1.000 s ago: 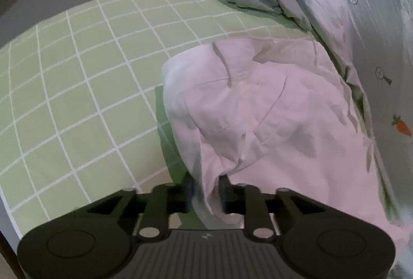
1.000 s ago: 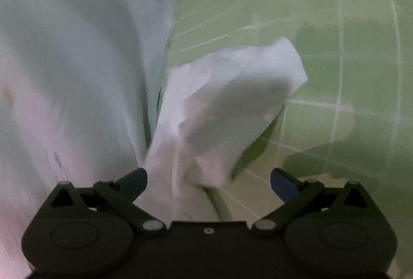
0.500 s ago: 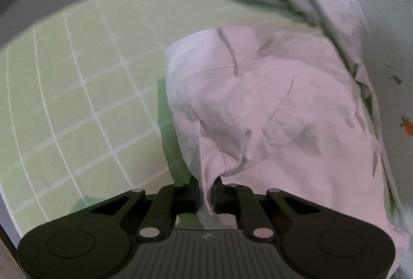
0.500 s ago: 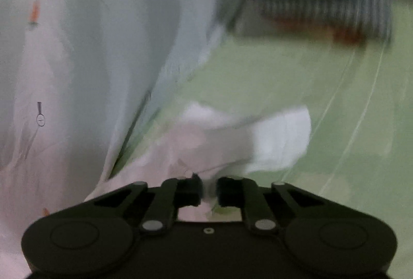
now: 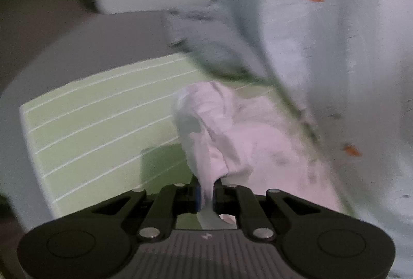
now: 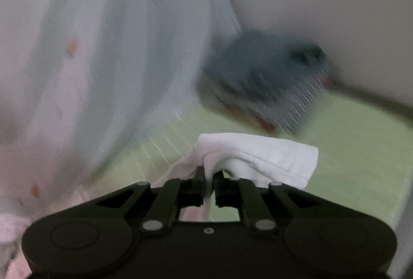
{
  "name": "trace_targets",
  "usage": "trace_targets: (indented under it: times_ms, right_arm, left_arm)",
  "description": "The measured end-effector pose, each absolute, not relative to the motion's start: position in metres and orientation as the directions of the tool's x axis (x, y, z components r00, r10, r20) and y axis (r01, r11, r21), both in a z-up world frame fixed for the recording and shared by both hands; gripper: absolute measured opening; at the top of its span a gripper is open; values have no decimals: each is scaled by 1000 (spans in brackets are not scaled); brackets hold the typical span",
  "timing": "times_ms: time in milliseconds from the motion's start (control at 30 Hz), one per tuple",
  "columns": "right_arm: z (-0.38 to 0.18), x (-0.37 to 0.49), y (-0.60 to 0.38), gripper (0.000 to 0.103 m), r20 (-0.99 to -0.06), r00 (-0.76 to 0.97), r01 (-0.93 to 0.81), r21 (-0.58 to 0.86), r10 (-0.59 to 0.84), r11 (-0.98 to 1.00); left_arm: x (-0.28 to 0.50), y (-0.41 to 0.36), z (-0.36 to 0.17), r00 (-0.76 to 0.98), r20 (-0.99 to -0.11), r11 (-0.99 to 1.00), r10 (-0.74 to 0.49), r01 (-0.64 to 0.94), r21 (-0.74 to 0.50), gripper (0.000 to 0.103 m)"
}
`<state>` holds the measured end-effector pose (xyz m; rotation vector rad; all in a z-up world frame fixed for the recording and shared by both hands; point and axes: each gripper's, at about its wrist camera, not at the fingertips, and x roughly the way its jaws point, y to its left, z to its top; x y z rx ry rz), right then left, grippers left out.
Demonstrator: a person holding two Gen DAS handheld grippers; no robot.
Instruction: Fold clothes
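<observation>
A pale pink-white garment point(image 5: 232, 129) hangs bunched over the green checked sheet point(image 5: 98, 108). My left gripper point(image 5: 206, 188) is shut on one edge of it, the cloth pinched between the fingers. In the right wrist view my right gripper point(image 6: 209, 183) is shut on another part of the same garment point(image 6: 260, 157), whose folded white end sticks out to the right above the sheet point(image 6: 356, 137). Both views are blurred by motion.
A pale blanket with small carrot prints point(image 5: 335, 46) fills the right of the left wrist view and the left of the right wrist view point(image 6: 77, 59). Grey crumpled clothing point(image 5: 206, 41) lies behind. A stack of blue and striped clothes point(image 6: 263, 85) sits on the sheet.
My right gripper went from open to shut on the garment. Both grippers have lifted the garment off the sheet, and both views have tilted up toward the far end of the bed.
</observation>
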<state>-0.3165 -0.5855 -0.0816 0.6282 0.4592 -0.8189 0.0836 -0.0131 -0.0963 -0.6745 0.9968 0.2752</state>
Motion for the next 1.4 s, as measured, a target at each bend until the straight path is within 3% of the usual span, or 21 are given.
trace_targets:
  times_ms: [133,233,267,333,400,467,567,733,767,833,867,900,967,1100,1233,1367,1400]
  right_arm:
    - [-142,-336,-581,12,-780,479,842,280,-402,460]
    - [-158,-351,-580,35,-814,452,858,284,-365,428]
    - [-155,-355,-582,45,-805,463,855,295,-372,426]
    - [-150,-363,-584,56,-787,481,849,309,-386,429]
    - [-150,-366,-589,81,-780,496,843,327,-382,426]
    - [-156,-368,-596,92,-781,510,838,356,-362,413]
    - [-177,-375,-610,94,-780,549,829,461,-301,317]
    - [-214,-397,-622,98,-699,678,724,689,-229,38]
    - [-215,-398,-622,94,-686,687,714,699,-240,46]
    - [-216,-398,-623,71,-683,689,713,698,-241,64]
    - [-216,-397,-623,43,-691,682,722,687,-240,76]
    - [-214,-397,-624,32,-698,674,733,673,-242,99]
    - [-201,-399,-621,19,-697,659,751,634,-282,185]
    - [-160,-407,-602,15,-661,583,810,436,-472,391]
    - [-163,-416,-603,16,-713,454,876,248,-535,413]
    - [-180,-411,-606,29,-785,379,893,172,-489,416]
    - [-178,-408,-604,41,-783,367,893,145,-503,425]
  left_arm:
    - [59,-12,-138,366,-931,770,-2,-593,-234,16]
    - [46,-23,-137,357,-933,797,41,-575,-185,19]
    - [43,-28,-132,369,-928,809,51,-560,-178,25]
    - [38,-38,-124,401,-914,829,60,-530,-178,36]
    - [34,-48,-115,440,-896,846,56,-498,-192,43]
    - [29,-64,-106,484,-874,861,34,-458,-220,54]
    - [23,-93,-95,533,-846,885,-13,-388,-258,68]
    - [16,-142,-87,554,-826,927,-101,-250,-281,71]
    - [15,-152,-85,553,-825,932,-116,-227,-283,71]
    - [13,-169,-84,545,-826,937,-142,-194,-289,71]
    - [12,-177,-85,539,-828,939,-153,-182,-292,71]
    - [11,-184,-85,533,-830,941,-164,-169,-295,71]
    - [9,-196,-83,528,-831,946,-172,-148,-290,71]
    - [4,-207,-79,536,-829,955,-160,-128,-268,71]
    - [0,-205,-81,530,-838,959,-130,-148,-243,71]
    - [-4,-199,-87,509,-854,959,-107,-176,-224,71]
    - [-6,-196,-88,507,-856,958,-102,-183,-223,71]
